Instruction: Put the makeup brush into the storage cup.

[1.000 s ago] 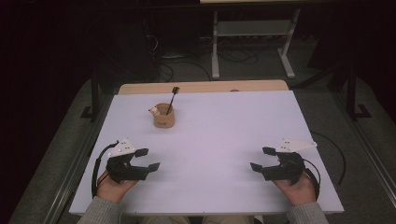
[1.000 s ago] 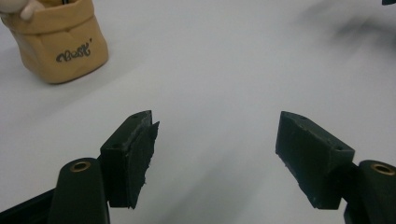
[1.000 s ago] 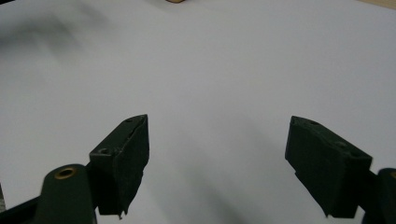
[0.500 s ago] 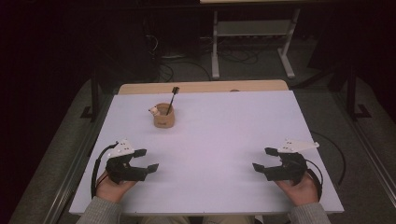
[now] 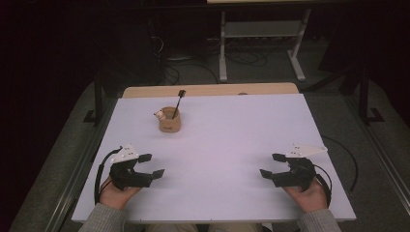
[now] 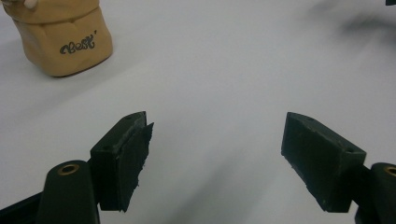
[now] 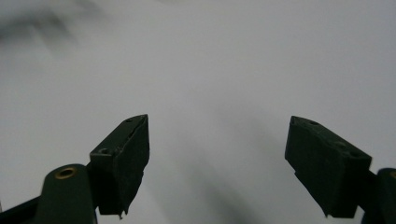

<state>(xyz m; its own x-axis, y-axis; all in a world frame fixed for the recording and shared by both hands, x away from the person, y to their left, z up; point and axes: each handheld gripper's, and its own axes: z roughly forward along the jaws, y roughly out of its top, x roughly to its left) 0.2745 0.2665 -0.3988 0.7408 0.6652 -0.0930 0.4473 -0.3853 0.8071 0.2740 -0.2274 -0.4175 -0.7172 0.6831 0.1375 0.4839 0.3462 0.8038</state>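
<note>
While both hands rest at the near edge of the table (image 5: 232, 145), the only things to work on stand well away toward the far left: a small tan cup (image 5: 169, 121) with a thin dark stick (image 5: 177, 103) rising out of it and something small and pale (image 5: 158, 114) at its rim, too small to identify.

From the left gripper (image 5: 148, 165), the cup lies ahead and slightly toward the table's middle, with bare white surface between them. In the left gripper view the cup (image 6: 63, 39) sits up in the upper left corner, off the line between the jaws, so I judge the hand has to turn a little as well as travel forward to bring it between them. The right gripper (image 5: 271, 165) is well apart from the cup, across most of the table's width, and faces bare surface (image 7: 210, 70) in its own view. The left hand is plainly the nearer one.

The stick leans away from the person, its top tilted to the far right, so its long axis runs nearly upright rather than lying flat; a grasp would probably come from the side.

Both grippers are spread wide with nothing between their jaws.
</note>
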